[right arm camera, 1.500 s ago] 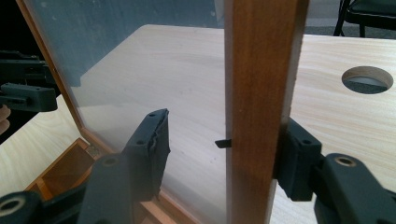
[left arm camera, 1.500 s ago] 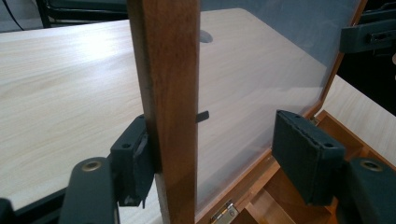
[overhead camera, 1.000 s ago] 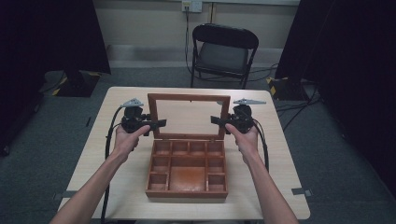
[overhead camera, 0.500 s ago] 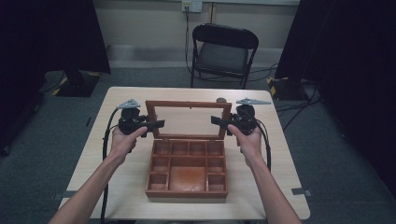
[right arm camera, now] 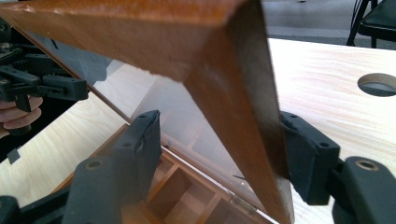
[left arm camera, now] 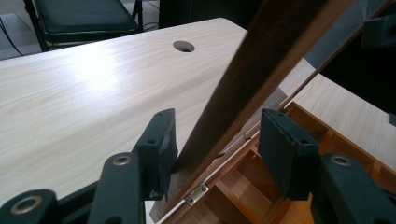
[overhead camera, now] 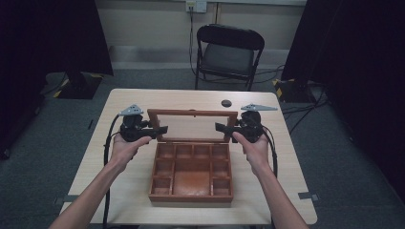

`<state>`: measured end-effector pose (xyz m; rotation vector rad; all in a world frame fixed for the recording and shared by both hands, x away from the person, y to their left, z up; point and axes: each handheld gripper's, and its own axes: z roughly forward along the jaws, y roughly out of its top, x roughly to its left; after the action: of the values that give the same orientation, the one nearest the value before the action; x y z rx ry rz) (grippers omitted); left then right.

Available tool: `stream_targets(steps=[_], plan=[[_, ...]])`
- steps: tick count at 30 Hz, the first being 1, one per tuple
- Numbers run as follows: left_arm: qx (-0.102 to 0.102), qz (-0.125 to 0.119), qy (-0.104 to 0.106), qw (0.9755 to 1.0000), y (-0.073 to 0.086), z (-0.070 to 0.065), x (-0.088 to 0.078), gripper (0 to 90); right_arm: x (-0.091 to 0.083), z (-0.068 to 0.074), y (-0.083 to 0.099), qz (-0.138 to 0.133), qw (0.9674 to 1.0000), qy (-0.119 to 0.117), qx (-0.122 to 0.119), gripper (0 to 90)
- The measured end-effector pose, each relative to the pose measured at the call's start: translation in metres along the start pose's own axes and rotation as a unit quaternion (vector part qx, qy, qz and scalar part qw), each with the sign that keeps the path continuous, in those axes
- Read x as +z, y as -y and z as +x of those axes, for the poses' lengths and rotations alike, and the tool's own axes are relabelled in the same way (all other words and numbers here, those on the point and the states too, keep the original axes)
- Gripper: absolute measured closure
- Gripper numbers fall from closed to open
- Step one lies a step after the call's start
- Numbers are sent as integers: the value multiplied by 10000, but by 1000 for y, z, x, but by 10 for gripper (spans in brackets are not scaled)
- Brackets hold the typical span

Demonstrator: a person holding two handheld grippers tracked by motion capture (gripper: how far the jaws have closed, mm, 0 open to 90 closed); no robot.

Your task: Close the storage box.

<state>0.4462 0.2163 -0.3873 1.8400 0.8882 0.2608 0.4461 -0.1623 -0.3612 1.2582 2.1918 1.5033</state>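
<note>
— What lies under the left gripper?
— A pale wood-grain table. Beyond the gripper and off to its right there is a round hole in the top (dark inside).
— And farther out?
— A black folding chair stands past the table's far edge, well apart from the gripper, on grey carpet. Behind the chair, a socket sits on the wall.
— On the gripper's own side?
— A black curtain hangs far off to its left; another hangs across the room. Cables trail on the floor there, and a strip of tape lies left of the gripper, back towards the person.
</note>
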Motion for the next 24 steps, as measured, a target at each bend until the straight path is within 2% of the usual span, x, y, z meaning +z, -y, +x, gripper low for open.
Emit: stream_targets(steps=[5,12,17,19,22,24], plan=[[-57,-36,36,10000,2,-1,-2,436,-3,1,1,11,10000,-28,0,341],[-30,-20,9,10000,5,-4,-6,361,-7,6,3,-40,10000,-46,16,324],[-139,-110,-38,9998,7,-5,-9,303,-10,8,6,-26,10000,-66,-41,321],[-176,-72,-56,9998,8,-5,-11,268,-10,8,8,-44,10000,-84,-21,313],[-311,-172,-77,9993,11,-5,-14,265,-10,8,10,-60,9999,-119,46,300],[-280,-142,-117,9994,12,-5,-15,262,-9,9,11,-37,9999,-132,19,291]])
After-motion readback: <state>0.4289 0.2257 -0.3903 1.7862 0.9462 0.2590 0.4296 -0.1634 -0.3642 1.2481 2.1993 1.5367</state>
